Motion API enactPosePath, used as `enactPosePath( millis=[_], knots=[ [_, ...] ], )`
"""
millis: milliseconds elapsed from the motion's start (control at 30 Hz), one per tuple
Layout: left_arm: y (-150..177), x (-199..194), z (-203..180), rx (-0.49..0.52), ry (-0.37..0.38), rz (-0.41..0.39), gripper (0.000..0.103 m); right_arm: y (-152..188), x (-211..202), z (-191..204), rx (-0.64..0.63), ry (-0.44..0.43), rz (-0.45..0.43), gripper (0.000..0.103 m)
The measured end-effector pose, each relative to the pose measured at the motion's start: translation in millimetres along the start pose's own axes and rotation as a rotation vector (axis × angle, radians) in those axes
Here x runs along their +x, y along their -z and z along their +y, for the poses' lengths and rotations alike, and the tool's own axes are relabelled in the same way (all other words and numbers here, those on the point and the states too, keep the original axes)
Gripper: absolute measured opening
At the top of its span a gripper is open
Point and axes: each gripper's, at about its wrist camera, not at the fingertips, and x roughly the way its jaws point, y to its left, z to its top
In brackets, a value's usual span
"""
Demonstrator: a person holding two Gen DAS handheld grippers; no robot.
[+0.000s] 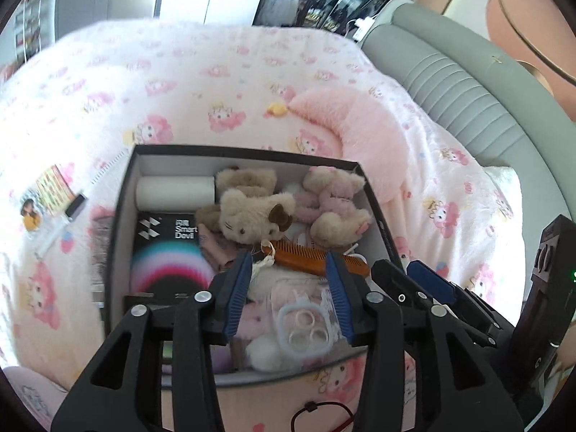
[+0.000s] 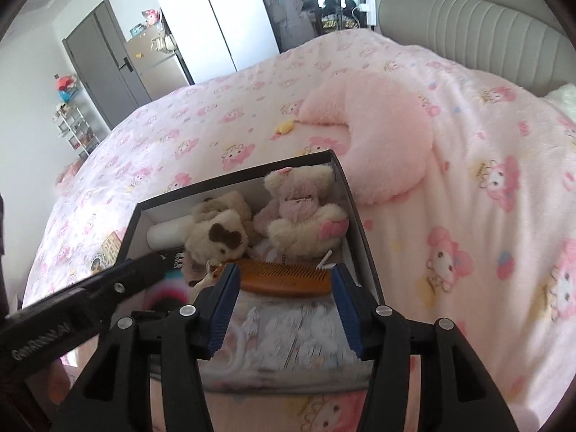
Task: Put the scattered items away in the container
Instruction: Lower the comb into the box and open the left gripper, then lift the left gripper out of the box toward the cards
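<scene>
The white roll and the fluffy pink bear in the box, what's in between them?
Two beige plush bears lie between the white paper roll and the pink bear, seen in the left wrist view.

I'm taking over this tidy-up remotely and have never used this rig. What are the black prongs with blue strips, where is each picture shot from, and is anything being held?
There is no robot arm: a person holds one two-finger claw in each hand, and a fisheye camera on each looks forward along its fingers. The black prongs with blue pads are those fingers.

The left claw and the right claw both hang open over a dark box on a bed with a pink cartoon blanket. Neither holds anything.

In the box lie a beige plush cat, a pink-and-cream plush, an orange comb, a white roll and a "Smart Devil" package. Left of the box, small cards are still on the blanket; a pink moon cushion lies beyond it.
</scene>
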Motion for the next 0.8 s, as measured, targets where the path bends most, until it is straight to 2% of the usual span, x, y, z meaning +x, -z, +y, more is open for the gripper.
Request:
enactPosePath(
  millis=[100, 400, 667, 800],
  knots=[
    [10, -20, 1, 0.030, -0.006, -0.024, 0.048, 8, -20, 4, 0.017, 0.007, -0.029, 0.058],
    [37, -62, 6, 0.065, 0.031, -0.046, 0.049, 29, -66, 29, 0.018, 0.038, -0.078, 0.059],
    [48, -84, 32, 0.035, 0.016, -0.057, 0.048, 44, -75, 60, -0.013, 0.029, -0.068, 0.059],
    [52, -100, 59, 0.023, -0.033, -0.075, 0.048, 50, -69, 86, -0.054, -0.011, -0.062, 0.059]
  ],
)
